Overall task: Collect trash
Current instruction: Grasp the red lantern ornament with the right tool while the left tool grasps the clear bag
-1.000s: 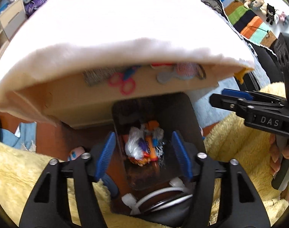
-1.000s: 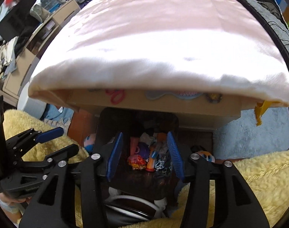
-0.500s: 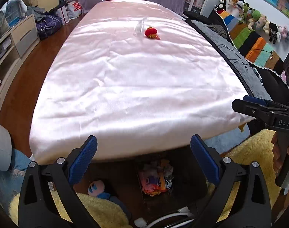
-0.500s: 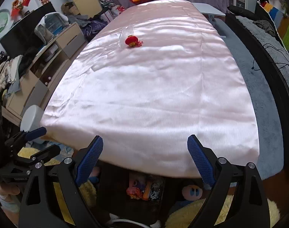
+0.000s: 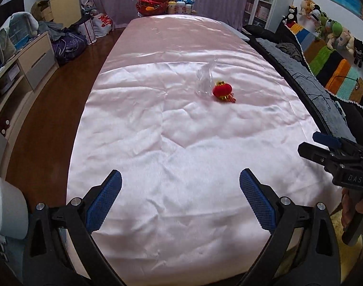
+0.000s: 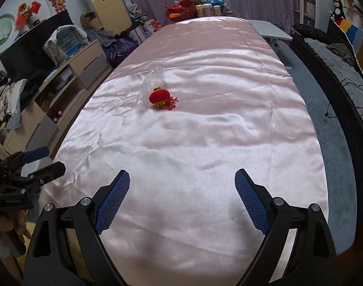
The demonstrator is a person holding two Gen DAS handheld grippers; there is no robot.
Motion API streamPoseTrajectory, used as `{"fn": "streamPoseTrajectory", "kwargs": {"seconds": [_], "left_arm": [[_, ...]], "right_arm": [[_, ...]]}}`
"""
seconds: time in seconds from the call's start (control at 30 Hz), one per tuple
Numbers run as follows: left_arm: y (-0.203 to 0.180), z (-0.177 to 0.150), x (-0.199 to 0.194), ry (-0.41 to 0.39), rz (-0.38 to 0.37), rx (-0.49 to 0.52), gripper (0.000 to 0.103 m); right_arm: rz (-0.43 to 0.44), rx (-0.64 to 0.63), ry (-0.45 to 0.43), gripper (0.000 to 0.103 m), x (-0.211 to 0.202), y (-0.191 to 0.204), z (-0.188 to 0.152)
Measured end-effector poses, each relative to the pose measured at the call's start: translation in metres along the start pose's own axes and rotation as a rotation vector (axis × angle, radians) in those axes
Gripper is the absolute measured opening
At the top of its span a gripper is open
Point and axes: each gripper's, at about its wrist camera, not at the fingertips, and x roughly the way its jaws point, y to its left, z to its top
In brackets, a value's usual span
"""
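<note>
Trash, clear plastic wrapper (image 5: 204,78) beside red lantern ornament (image 5: 222,90), lies mid-table on pink cloth (image 5: 181,155), well ahead of both claws. Left gripper (image 5: 180,200) spread wide, empty. Right gripper (image 6: 182,199) wide, closing slightly, empty. Neither clearly nearer.

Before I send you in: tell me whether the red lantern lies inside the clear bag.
No: the red lantern lies on the pink cloth beside the clear bag.

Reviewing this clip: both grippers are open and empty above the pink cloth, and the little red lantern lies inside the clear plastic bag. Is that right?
Not quite. The red lantern lies beside the clear plastic bag, outside it on the pink cloth; the right wrist view shows this. The left gripper is open and empty; the right gripper is empty too, its wide jaws closing slightly.
</note>
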Motion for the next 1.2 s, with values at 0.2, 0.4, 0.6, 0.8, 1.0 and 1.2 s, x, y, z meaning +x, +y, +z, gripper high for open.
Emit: {"fn": "streamPoseTrajectory", "kwargs": {"seconds": [0.2,0.4,0.6,0.8,1.0,1.2], "left_arm": [[0.004,0.046,0.031,0.018,0.052,0.027,0.077],[0.011,0.078,0.061,0.042,0.042,0.002,0.065],[0.009,0.091,0.074,0.046,0.029,0.024,0.066],[0.012,0.094,0.085,0.063,0.028,0.035,0.068],[0.015,0.102,0.097,0.068,0.019,0.021,0.068],[0.0,0.12,0.11,0.054,-0.017,0.028,0.072]], "right_arm": [[0.004,-0.029,0.025,0.059,0.041,0.004,0.028],[0.053,-0.052,0.021,0.054,0.071,0.021,0.059],[0.082,-0.065,0.037,0.046,0.1,0.03,0.085],[0.099,-0.081,0.059,0.043,0.125,0.032,0.096],[0.112,-0.099,0.056,0.039,0.135,0.028,0.106],[0.055,-0.075,0.011,0.039,0.105,0.002,0.115]]}}
